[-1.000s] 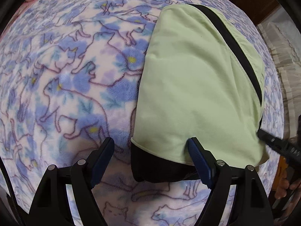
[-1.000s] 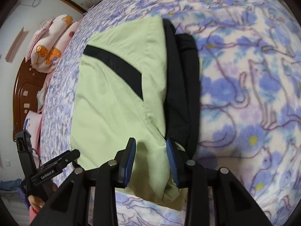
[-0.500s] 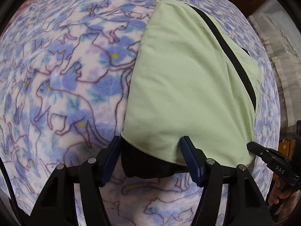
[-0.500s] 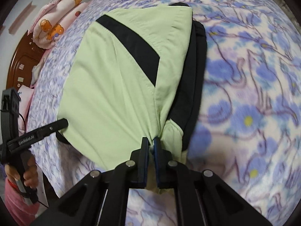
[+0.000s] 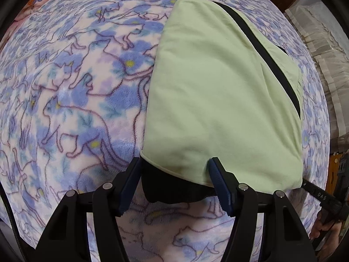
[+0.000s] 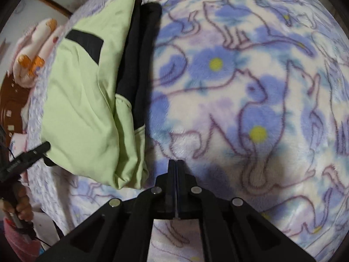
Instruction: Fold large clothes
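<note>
A folded light-green garment (image 5: 218, 100) with black trim lies on a blue cat-print blanket (image 5: 72, 87). My left gripper (image 5: 174, 174) is open, its jaws on either side of the garment's near black-lined corner, not closed on it. In the right wrist view the same garment (image 6: 87, 113) lies at the left. My right gripper (image 6: 176, 166) is shut and empty over bare blanket (image 6: 250, 87), to the right of the garment's near corner. The right gripper's tip (image 5: 316, 194) also shows at the left wrist view's right edge.
Pink cartoon-print pillows (image 6: 37, 50) and a dark wooden headboard (image 6: 11, 104) lie beyond the garment. The bed's edge runs along the right of the left wrist view, with pale curtains (image 5: 322, 50) beyond it. The left gripper (image 6: 24, 159) and a hand show at the right wrist view's left.
My right gripper closed on the garment's near corner, then let it go and swung right onto bare blanket, still shut. My left gripper moved closer around the near corner and stays open.
</note>
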